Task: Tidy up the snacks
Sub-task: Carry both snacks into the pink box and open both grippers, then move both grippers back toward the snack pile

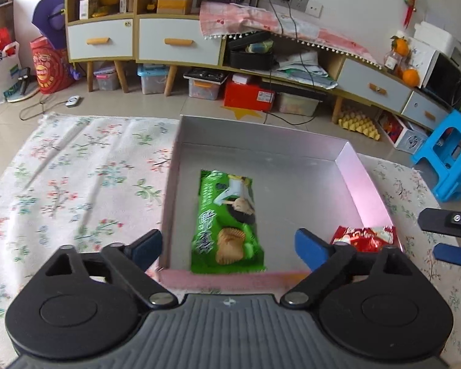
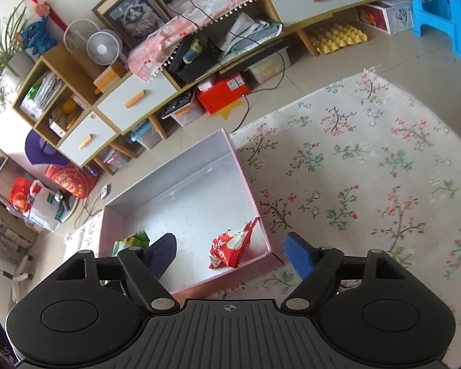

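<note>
Snacks both sit inside the shallow pink cardboard box with the silver-grey floor (image 1: 292, 184), which lies on the floral white cloth (image 1: 76, 178) covering the desk.

We see the green biscuit packet (image 1: 227, 224) lying flat, lengthwise, left of the box's centre, its near end just beside the near wall and clear of the left wall. The crinkled red snack packet (image 2: 230, 247) sits in the near right corner, close to the right wall.

Our left gripper (image 1: 229, 249) hovers over the near edge with its jaws spread wide, nothing between the pads; the green packet lies below the gap, untouched. One blue pad (image 1: 310, 250) is inside the box line, the other over the cloth just outside the left wall.

Our right gripper (image 2: 230, 255) is also spread wide and empty. The red packet lies below its gap, not pressed. Its right finger is outside the box, beyond the near right corner; the left one is over the box floor, next to the green packet's end.

Room: the far half of the box floor is bare. The cloth left and right of the box is bare too. The far corner of the box reaches the cloth's far edge, with tiled floor (image 1: 199, 104) beyond. A blue plastic stool (image 1: 445, 160) stands off the right side.
</note>
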